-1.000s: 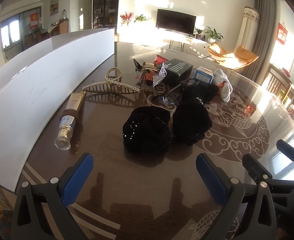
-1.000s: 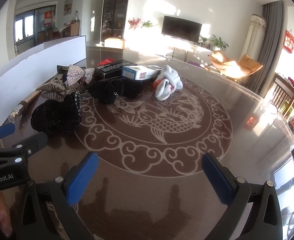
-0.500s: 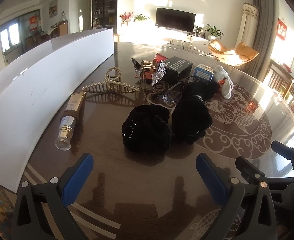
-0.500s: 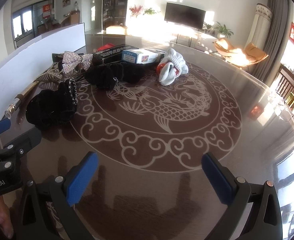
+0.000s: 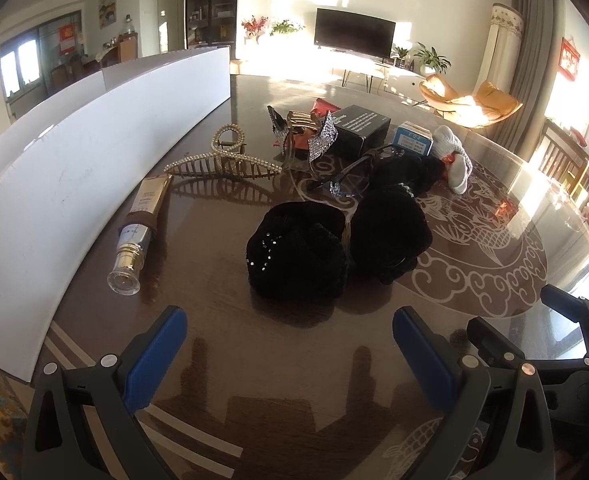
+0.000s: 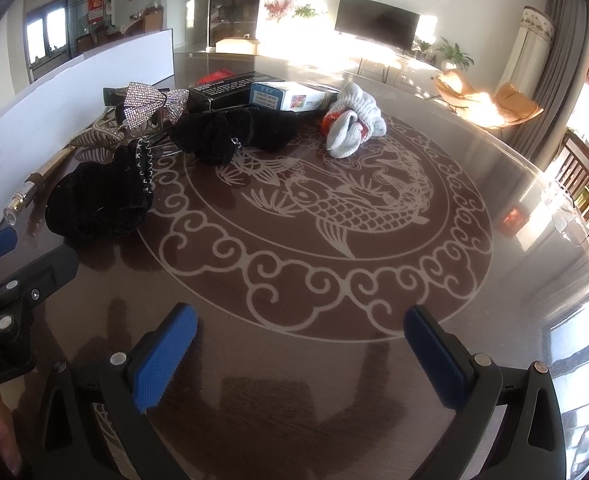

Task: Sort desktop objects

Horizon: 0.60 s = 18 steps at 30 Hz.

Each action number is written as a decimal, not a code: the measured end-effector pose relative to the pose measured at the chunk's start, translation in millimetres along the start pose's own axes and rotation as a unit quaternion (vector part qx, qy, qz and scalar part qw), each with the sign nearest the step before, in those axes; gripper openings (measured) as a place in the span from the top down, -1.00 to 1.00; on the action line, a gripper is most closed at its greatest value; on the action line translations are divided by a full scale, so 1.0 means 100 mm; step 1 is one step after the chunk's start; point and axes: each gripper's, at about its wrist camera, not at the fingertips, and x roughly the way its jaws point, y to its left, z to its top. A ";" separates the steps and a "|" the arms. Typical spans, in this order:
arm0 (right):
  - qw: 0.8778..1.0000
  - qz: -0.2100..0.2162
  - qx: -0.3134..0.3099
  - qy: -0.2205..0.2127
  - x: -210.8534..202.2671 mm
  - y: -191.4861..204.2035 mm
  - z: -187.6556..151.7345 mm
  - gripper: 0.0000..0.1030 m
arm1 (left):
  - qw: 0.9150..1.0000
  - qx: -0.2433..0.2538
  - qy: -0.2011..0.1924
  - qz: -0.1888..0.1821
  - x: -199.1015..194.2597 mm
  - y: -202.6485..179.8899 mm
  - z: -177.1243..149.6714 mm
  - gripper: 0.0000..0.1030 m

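Black velvet scrunchie [image 5: 294, 256] lies on the table [image 5: 222, 320] straight ahead of the left gripper [image 5: 286, 344], jaws spread and empty, nearer than the right gripper [image 6: 300, 344], likewise spread. Second scrunchie [image 5: 388, 232] touches its right side; cosmetic tube [image 5: 140, 226] left, pearl claw clip [image 5: 224, 162] beyond.

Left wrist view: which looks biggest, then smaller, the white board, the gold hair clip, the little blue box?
1. white board
2. gold hair clip
3. little blue box, though it lies farther away, which shrinks it.
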 end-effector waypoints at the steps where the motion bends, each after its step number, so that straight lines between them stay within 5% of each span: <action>1: 1.000 0.001 0.001 0.000 0.00 0.00 0.00 -1.00 | 1.000 0.000 0.001 0.000 0.00 0.00 0.00 -1.00; 18: 0.998 0.043 0.032 0.016 0.07 -0.11 -0.01 -1.00 | 0.998 0.035 0.046 0.029 0.08 -0.05 -0.10 -1.00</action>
